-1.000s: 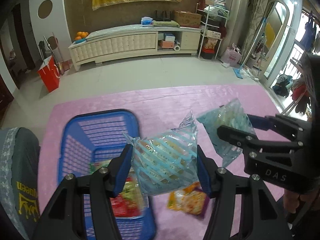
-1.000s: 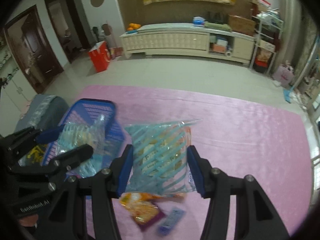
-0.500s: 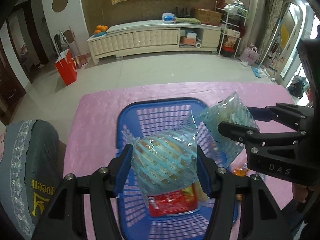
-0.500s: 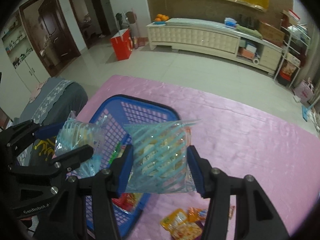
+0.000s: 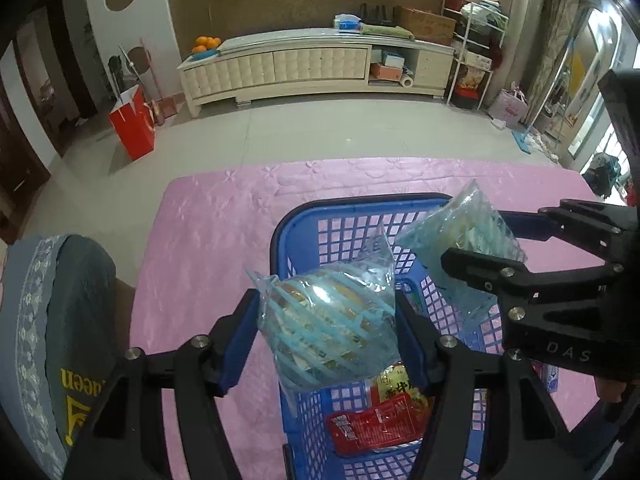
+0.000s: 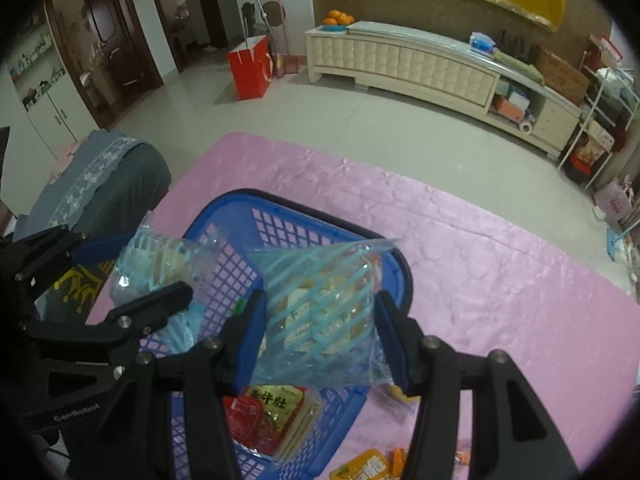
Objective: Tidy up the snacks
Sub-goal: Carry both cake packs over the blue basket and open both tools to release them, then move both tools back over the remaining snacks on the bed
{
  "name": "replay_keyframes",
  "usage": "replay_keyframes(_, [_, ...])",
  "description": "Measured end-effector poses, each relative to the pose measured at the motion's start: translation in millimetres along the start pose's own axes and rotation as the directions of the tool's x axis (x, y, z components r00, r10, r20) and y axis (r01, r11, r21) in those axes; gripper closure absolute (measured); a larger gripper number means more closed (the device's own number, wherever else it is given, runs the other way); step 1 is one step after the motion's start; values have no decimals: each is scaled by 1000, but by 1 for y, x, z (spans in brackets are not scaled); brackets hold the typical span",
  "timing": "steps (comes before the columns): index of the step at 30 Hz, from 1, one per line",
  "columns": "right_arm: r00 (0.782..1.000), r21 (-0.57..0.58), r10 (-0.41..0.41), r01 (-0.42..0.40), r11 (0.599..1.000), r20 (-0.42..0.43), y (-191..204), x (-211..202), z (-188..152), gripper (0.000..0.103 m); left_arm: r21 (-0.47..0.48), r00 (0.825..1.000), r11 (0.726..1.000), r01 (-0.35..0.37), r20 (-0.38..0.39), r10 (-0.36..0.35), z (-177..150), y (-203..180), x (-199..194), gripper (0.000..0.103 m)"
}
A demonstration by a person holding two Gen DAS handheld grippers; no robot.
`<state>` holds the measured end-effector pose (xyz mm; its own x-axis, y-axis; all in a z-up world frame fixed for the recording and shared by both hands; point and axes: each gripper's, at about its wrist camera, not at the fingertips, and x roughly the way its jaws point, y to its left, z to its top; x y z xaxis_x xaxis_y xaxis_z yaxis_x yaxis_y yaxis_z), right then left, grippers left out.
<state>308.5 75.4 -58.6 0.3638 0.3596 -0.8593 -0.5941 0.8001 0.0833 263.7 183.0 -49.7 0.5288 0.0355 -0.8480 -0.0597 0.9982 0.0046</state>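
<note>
Cream low cabinet (image 5: 316, 66) against brown wall (image 5: 200, 8), pale tiled floor (image 5: 320, 128).

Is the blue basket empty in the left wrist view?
No: the blue basket already holds a red snack packet on its floor, below the striped bag between the left gripper fingers.

Dim indoor light; daylight enters at three o'clock, glare on bag (image 5: 326, 312), fisheye bending, dark corners.
</note>
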Motion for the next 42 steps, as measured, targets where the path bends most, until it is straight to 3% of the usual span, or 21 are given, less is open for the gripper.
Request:
replay_keyframes(3, [998, -25, -48, 47, 999, -27, 0, 4, 2, 35, 19, 1000, 1000, 2, 4, -2, 1, -3, 0, 27])
replay_keyframes(4, [997, -36, -72, 72, 997, -13, 0, 2, 1, 28, 17, 1000, 1000, 3, 6, -3, 1, -4, 0, 26])
replay_keyframes(7, [997, -36, -80, 81, 996, 16, -5, -11, -2, 19, 5, 1000, 1000, 1, 7, -1, -1, -3, -3, 26])
replay_keyframes(16, [996, 42, -78, 76, 996, 42, -36, -59, -15, 19, 31, 999, 999, 18, 48, -19, -1, -33, -40, 26])
replay_keyframes(26, [990, 115, -106, 95, 989, 91, -77, -123, -60, 19, 140, 997, 989, 36, 58, -45, -7, -108, -65, 26])
replay_keyframes(29, [990, 137, -123, 112, 984, 75, -94, -131, -78, 19, 152, 996, 986, 70, 41, -77, -11, -130, -64, 26])
replay_keyframes(37, [989, 217, -142, 132, 967, 33, -138, -137, -121, 19, 203, 997, 976, 73, -7, -73, -25, -192, -52, 26])
replay_keyframes(42, [990, 237, -126, 137, 962, -60, -153, -118, -148, 19, 239, 999, 970, 52, -9, -51, -49, -222, -47, 26])
